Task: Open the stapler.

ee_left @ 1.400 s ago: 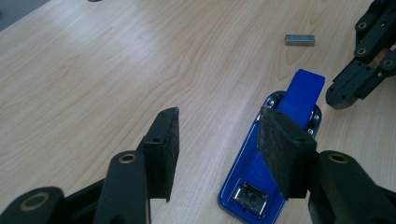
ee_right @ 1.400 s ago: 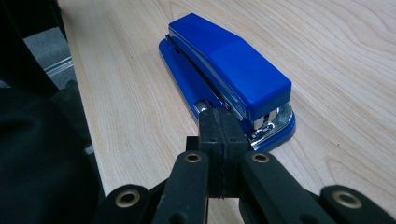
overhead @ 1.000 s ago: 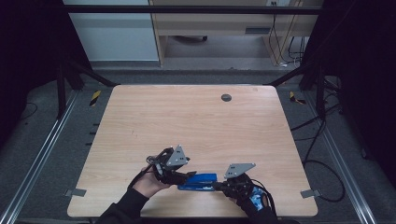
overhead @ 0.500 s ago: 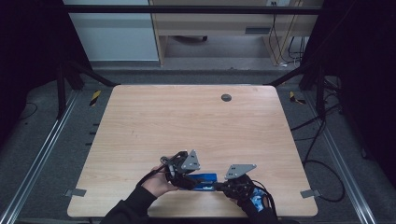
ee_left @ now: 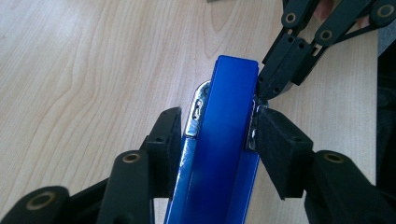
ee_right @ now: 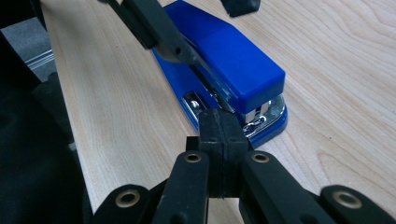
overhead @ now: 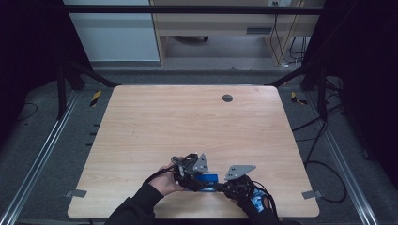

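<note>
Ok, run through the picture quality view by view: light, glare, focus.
High view: dim, dark at the sides, the blue stapler small near the table's front edge. Left gripper view: bright, a soft sheen on the stapler's top, nearest jaw parts slightly soft. Right gripper view: evenly lit, stapler's metal front glinting, dark bottom left.

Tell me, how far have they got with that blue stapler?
Done: the left gripper has come over the blue stapler, its jaws either side of the body. In hand: those jaws have just been closing; one pad seems to touch, the other stands apart. The right gripper, jaws shut, sits against the stapler's metal front. Left: a firm grip, then lifting it off the table.
</note>
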A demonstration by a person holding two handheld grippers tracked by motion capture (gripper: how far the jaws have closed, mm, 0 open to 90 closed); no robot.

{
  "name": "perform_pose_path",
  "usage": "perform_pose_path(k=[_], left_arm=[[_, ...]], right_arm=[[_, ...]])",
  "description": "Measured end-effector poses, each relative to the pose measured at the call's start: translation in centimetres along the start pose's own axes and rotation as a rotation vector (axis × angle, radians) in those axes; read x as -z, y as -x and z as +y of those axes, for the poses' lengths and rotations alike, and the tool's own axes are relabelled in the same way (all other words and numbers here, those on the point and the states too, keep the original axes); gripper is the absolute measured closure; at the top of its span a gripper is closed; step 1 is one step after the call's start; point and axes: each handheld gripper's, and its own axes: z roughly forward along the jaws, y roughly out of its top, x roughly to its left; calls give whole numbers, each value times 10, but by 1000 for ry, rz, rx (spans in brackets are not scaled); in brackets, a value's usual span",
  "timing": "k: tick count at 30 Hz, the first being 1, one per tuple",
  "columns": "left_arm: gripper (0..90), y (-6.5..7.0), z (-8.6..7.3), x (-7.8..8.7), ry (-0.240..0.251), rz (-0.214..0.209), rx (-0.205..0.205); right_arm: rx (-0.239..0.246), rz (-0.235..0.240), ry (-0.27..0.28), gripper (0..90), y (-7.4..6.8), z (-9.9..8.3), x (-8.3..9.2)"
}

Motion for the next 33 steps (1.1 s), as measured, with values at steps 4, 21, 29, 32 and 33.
perform_pose_path(k=[4, 21, 29, 32, 33], left_arm=[[540, -1, 2, -3, -15, -9, -6], [597, -5, 3, -15, -58, -53, -30], [600, -6, 5, -19, -63, -66, -34], [603, -6, 6, -21, -72, -65, -38], [605, -6, 7, -21, -77, -67, -40]], right_arm=[[-4, -5, -3, 900, 0, 0, -1], [-4, -13, -5, 900, 0, 0, -2], [-2, -13, -2, 900, 0, 1, -4], [-4, -15, 1, 900, 0, 1, -5], [-5, -16, 2, 900, 0, 1, -5]])
